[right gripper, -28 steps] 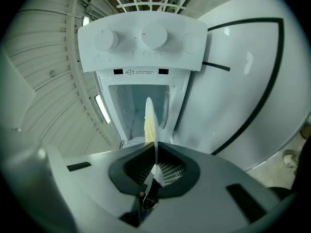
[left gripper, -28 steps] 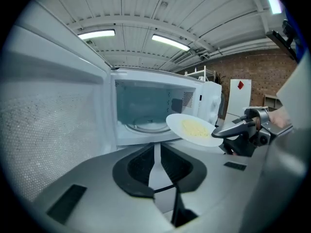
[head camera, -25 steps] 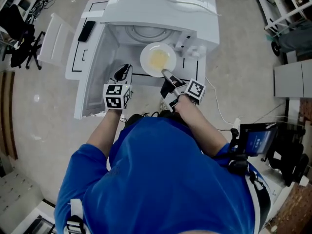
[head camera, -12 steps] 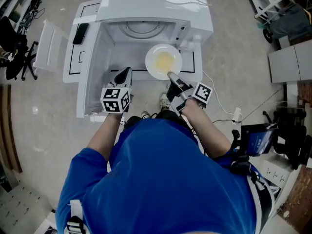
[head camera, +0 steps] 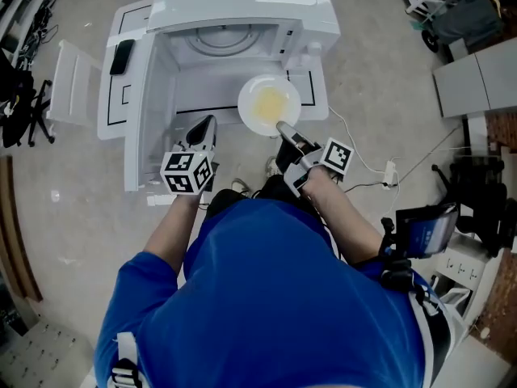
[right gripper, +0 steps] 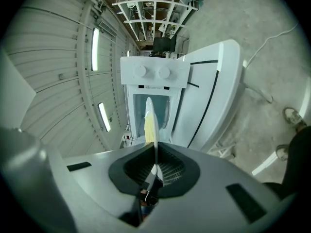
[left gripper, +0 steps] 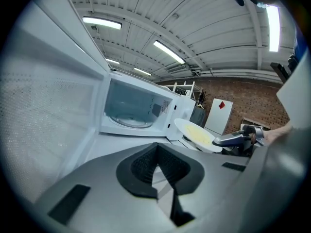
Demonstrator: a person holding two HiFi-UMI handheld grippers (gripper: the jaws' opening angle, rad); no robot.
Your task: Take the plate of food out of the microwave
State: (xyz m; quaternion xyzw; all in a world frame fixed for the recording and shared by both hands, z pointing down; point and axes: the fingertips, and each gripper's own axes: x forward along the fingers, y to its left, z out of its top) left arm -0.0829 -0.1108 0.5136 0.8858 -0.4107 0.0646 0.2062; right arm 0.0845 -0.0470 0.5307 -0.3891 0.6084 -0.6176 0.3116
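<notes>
- The round white plate (head camera: 269,103) with a yellow helping of food on it is out of the cavity. It hangs about level in the air just in front of the oven's control-panel side, above the desk rather than resting on it.
- The right gripper (head camera: 283,127) has the plate by its near rim. In the right gripper view the rim runs edge-on between the two pads, which are pinched onto it, and nothing else carries the plate.
- The left gripper (head camera: 206,124) hovers before the open cavity, left of the plate and apart from it. Its jaws are pressed together with nothing between them.
- Behind them stands the boxy white microwave (head camera: 242,6), its door (head camera: 152,128) swung wide to the left. The glass turntable (head camera: 230,43) inside lies bare.
- The white desk (head camera: 317,107), marked with black lines, carries the oven and shows bare surface in front of it and to its right.
- The step in hand looks like the carry-out itself. The plate has cleared the opening, so the task seems nearly done — what remains is to set it down somewhere.
- The next move calls for keeping the plate level, since it is held by one edge only and its own weight and the food's pull the far side down.
- It then needs lowering onto a bare patch of desk clear of the door — base flat on the surface before the pinch loosens.
- The idle left gripper could steady the opposite rim if the plate begins to tip.
</notes>
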